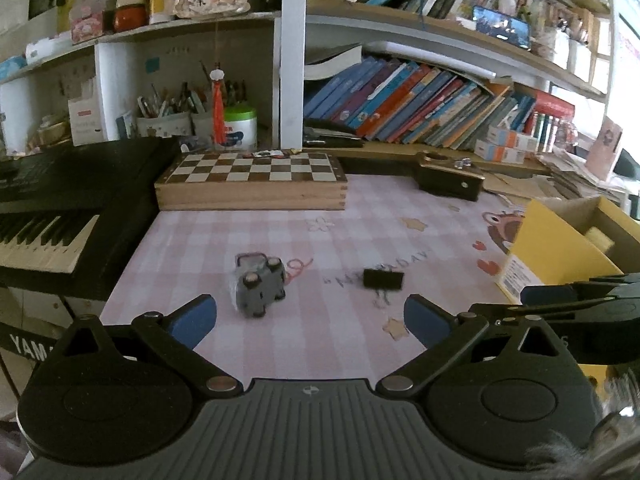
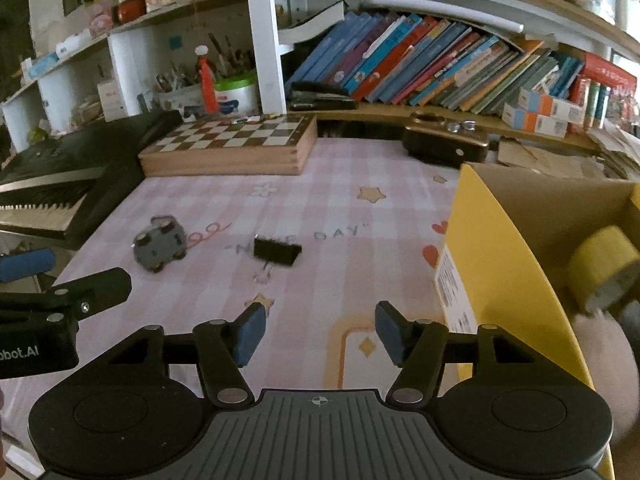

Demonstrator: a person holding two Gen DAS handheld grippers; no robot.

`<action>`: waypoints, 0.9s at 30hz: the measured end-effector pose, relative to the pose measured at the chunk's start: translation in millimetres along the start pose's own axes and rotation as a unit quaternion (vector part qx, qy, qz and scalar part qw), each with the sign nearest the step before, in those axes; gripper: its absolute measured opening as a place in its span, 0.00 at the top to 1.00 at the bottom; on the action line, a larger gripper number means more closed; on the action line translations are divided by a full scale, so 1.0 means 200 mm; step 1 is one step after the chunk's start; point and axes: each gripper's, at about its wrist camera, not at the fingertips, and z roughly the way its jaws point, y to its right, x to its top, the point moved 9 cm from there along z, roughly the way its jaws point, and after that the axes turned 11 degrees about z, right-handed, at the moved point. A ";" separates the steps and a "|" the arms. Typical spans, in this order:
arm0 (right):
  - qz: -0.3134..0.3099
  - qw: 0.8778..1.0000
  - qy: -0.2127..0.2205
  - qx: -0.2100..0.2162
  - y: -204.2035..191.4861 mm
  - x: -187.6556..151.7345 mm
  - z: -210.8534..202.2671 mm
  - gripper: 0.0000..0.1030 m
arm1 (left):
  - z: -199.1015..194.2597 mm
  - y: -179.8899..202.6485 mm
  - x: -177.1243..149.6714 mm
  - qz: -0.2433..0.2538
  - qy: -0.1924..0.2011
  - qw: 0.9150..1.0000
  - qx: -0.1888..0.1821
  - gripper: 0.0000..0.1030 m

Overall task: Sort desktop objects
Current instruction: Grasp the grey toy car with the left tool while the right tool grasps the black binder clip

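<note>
Both claws hang side by side above the near edge of the table [image 1: 360, 216], which is covered by a pink checked mat, and both tilt downward toward it. The left claw [image 1: 310, 322] has its blue-padded fingers spread wide with nothing between them; past them, just beyond the left finger, a small grey toy car [image 1: 258, 284] lies tipped on its side with its wheels showing. A black binder clip [image 1: 383, 279] sits on the mat to the right of the car, apart from it. The right claw [image 2: 316, 334] is also spread, less widely, and empty, with the mat's orange-framed print under its fingers. To its right, close by, stands an open yellow cardboard box [image 2: 492, 240] holding a roll of yellow tape [image 2: 604, 268]. In the right wrist view the left claw's side shows at the left edge. At the back of the table lie a wooden chessboard case [image 1: 252, 184] and, to the left, a black keyboard [image 1: 60, 216].
</note>
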 end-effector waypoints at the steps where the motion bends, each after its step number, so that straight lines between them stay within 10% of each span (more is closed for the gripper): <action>1: -0.001 1.000 -0.002 0.001 0.00 0.02 0.03 0.40 | 0.03 -0.01 0.01 0.000 -0.003 1.000 0.002 0.02; 15: -0.016 0.999 -0.034 0.014 -0.11 0.10 0.39 0.40 | 0.53 -0.19 0.02 -0.035 -0.074 0.996 0.045 0.16; 22: -0.022 0.999 -0.040 0.020 -0.16 0.09 0.50 0.40 | 0.67 -0.21 -0.04 -0.032 -0.111 0.992 0.054 0.46; 27: -0.022 0.999 -0.038 0.018 -0.21 0.10 0.56 0.40 | 0.63 -0.24 -0.05 -0.048 -0.103 0.992 0.051 0.46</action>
